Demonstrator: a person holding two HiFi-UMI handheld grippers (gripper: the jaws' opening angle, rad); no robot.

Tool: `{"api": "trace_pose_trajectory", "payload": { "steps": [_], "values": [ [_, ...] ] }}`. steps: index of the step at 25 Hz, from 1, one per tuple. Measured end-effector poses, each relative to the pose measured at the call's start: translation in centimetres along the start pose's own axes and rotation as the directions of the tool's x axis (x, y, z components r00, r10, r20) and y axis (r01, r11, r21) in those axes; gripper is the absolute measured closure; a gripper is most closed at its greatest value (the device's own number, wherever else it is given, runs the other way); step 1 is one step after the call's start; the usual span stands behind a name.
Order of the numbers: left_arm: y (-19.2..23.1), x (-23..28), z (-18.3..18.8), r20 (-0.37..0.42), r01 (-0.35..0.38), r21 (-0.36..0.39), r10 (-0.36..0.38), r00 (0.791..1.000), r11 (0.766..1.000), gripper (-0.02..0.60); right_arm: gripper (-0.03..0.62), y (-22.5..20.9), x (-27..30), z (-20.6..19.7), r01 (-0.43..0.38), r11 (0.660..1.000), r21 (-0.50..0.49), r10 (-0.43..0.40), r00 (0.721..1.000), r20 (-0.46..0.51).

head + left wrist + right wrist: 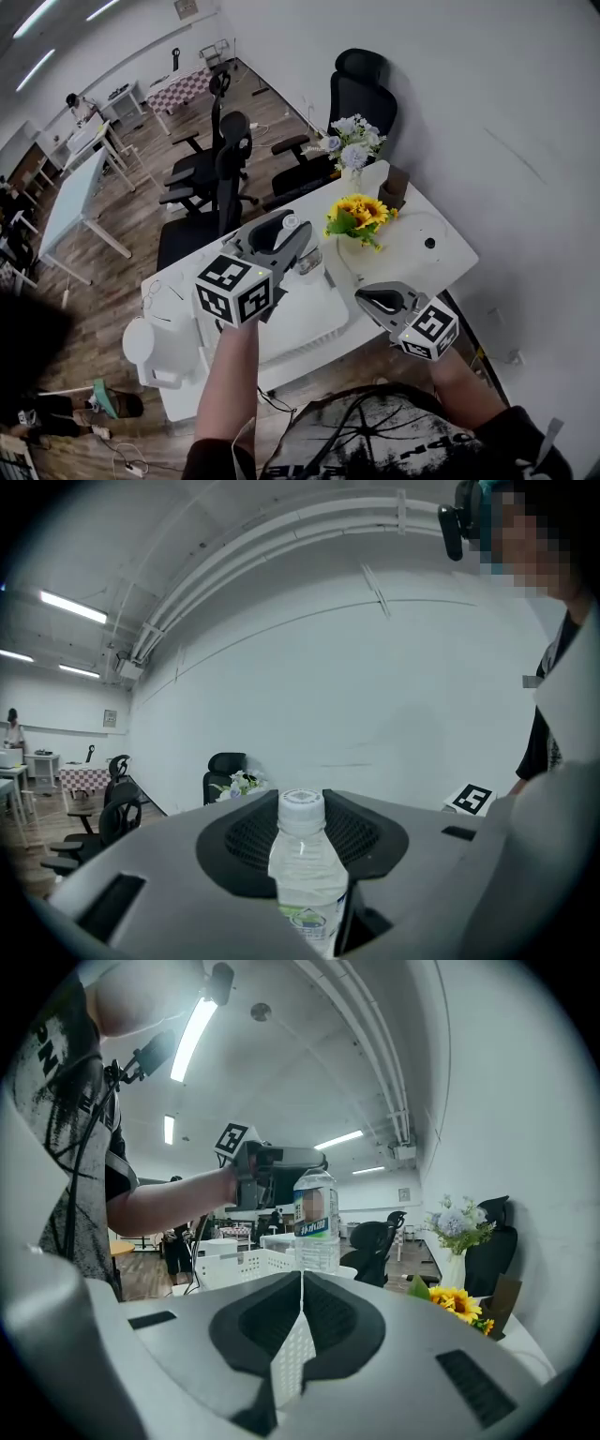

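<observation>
water bottle [306,878] sits clamped in left hand-held gripper [305,808], right hand-held gripper [300,1279] closed on nothing.

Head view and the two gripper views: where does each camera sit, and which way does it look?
Head view: on the person's head, looking steeply down at the white table; both forearms, the left gripper and the right gripper show.
Left gripper view: on the left gripper, facing the white wall; its jaws clamp a clear plastic water bottle with a white cap; a sleeve shows right.
Right gripper view: on the right gripper, jaws shut, facing the left forearm and that bottle.
Shared: the bottle shows in all three.
</observation>
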State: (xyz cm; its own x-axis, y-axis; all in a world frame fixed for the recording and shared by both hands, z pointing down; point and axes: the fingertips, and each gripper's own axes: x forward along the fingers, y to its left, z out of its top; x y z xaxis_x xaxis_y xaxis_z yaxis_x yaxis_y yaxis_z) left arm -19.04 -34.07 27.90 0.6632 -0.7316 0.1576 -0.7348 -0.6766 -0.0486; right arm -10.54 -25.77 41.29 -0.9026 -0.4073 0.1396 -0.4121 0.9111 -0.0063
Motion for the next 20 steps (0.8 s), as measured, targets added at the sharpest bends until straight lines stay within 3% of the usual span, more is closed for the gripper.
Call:
{"api": "trace_pose_trajectory", "payload": {
  "steps": [11, 20],
  "values": [
    [-4.8, 4.8, 1.0, 0.030, 0.131, 0.001, -0.131, 0.991, 0.991, 0.426, 0.571, -1.9, -4.7, -1.2, 0.099, 0.995, 0.024, -0.098, 0.995, -0.012],
    [-8.3, 10.2, -0.5, 0.010, 0.178, -0.025, -0.178, 0.984, 0.984, 0.426, 0.569, -4.9, -8.6, -3.1, 0.139, 0.989, 0.058, -0.137, 0.990, -0.034]
  ]
}}
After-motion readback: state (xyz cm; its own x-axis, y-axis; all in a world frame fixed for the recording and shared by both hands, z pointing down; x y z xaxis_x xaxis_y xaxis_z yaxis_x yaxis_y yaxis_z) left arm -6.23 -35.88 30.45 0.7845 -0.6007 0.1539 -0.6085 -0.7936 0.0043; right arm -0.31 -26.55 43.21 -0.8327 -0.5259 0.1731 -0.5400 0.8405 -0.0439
